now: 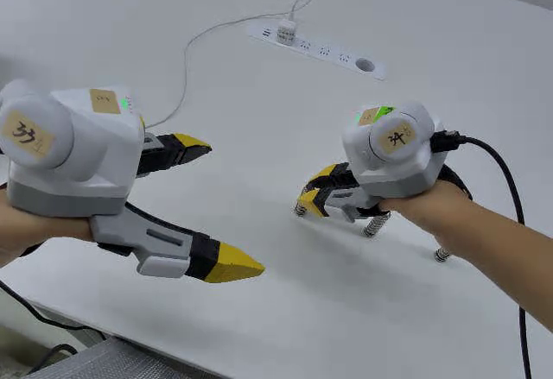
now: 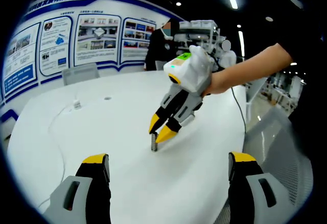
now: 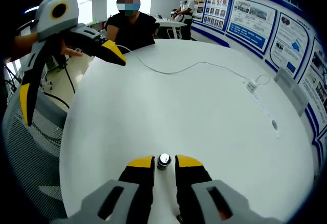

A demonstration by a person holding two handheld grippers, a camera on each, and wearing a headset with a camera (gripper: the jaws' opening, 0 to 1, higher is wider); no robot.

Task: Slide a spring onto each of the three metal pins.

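Straddling the small upright silver pin (image 3: 164, 159), right gripper (image 3: 164, 163) jaws stand narrowed, grip uncertain; left gripper (image 2: 167, 157) gapes well apart.

1. White table (image 1: 259, 85), broad, with a rounded edge.
2. Power strip (image 1: 321, 50) lies on the far side, a small adapter (image 1: 286, 30) plugged in; its thin white cable (image 1: 186, 58) trails left.
3. Poster boards (image 2: 76, 35) line the far wall.
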